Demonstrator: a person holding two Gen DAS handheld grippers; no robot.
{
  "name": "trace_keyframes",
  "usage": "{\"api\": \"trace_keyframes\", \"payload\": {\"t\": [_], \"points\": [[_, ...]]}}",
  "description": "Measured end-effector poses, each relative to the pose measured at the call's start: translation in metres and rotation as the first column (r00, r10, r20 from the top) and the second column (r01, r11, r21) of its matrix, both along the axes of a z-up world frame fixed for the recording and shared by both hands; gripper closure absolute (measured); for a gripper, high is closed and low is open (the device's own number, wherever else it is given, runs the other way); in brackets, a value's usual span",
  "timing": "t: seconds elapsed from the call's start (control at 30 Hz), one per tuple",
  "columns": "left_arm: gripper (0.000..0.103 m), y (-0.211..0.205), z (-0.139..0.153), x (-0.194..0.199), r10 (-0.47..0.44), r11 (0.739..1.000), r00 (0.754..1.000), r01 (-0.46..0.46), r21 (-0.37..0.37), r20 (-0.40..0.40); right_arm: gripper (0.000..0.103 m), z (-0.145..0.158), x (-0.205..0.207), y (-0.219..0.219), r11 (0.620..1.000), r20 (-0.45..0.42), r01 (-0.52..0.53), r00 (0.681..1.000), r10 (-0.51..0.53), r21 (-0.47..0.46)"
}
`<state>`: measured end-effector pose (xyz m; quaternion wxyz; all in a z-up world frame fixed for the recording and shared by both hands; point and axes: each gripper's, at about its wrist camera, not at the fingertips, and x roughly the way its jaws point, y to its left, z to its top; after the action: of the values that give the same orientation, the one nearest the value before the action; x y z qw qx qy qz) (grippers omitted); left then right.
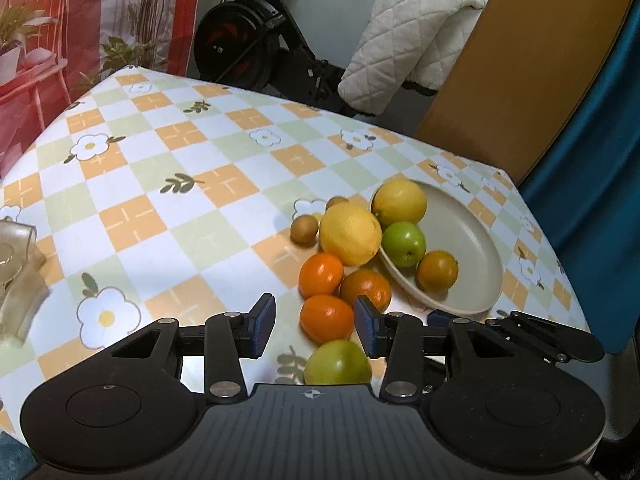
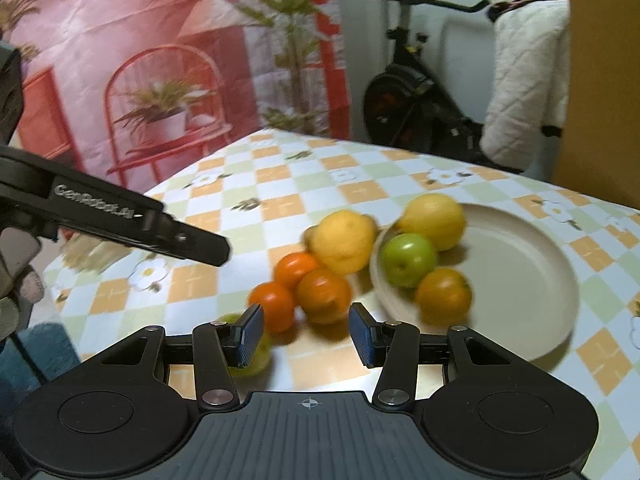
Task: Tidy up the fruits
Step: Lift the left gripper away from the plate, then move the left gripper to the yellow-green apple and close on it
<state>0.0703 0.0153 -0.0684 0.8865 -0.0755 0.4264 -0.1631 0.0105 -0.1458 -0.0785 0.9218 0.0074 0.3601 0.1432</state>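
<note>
Left gripper (image 1: 315, 326): jaws spread, nothing between the pads. Directly below and ahead of it a green apple (image 1: 338, 362) lies on the checked tablecloth (image 1: 168, 184), partly hidden by the gripper body. An orange (image 1: 327, 317) sits in line with the gap between the fingertips, not touched by either.

Right gripper (image 2: 306, 332): jaws spread, nothing held. Its left pad (image 2: 249, 334) overlaps the same green apple (image 2: 252, 354) in the right wrist view; contact cannot be confirmed. This view is motion-blurred.

Beyond the fingertips, two further oranges (image 1: 321, 274) (image 1: 366, 288) form a tight cluster with the first. Behind them a large lemon (image 1: 350, 234) rests against the rim of a beige plate (image 1: 476, 248). Two small brown fruits (image 1: 304, 230) (image 1: 337, 202) lie just beside the lemon on the cloth.

On the plate: a second lemon (image 1: 400, 202), a second green apple (image 1: 403, 244) and a dull orange fruit (image 1: 437, 271), grouped along the near-left edge.

Farther back stand an exercise bike (image 1: 256, 36) and a quilted white garment (image 1: 400, 40).
</note>
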Motion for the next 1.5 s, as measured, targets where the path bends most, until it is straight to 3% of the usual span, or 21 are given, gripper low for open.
{"api": "trace_keyframes", "payload": {"t": [0.47,0.73,1.13,1.3,1.5], "points": [[0.057,0.008,-0.025,-0.010,-0.040,0.997,0.997,0.035,-0.074,-0.065,0.058,-0.015,0.002,0.036,0.992,-0.082,-0.121,0.990,0.118,-0.036],[0.057,-0.001,-0.035,-0.010,-0.082,0.992,0.993,0.073,-0.100,-0.080,0.058,-0.022,0.006,0.042,0.991,-0.099,-0.124,0.988,0.119,-0.047],[0.055,-0.010,-0.049,-0.006,-0.085,0.993,0.989,0.075,-0.088,-0.117,0.059,-0.029,0.007,0.042,0.991,-0.103,-0.124,0.988,0.119,-0.047],[0.049,-0.016,-0.052,-0.006,-0.091,0.994,0.991,0.084,-0.069,-0.101,0.059,-0.033,0.008,0.041,0.992,-0.106,-0.119,0.988,0.114,-0.043],[0.048,-0.020,-0.055,-0.007,-0.103,0.993,0.991,0.098,-0.060,-0.081,0.062,-0.032,0.007,0.038,0.994,-0.102,-0.105,0.990,0.101,-0.032]]}}
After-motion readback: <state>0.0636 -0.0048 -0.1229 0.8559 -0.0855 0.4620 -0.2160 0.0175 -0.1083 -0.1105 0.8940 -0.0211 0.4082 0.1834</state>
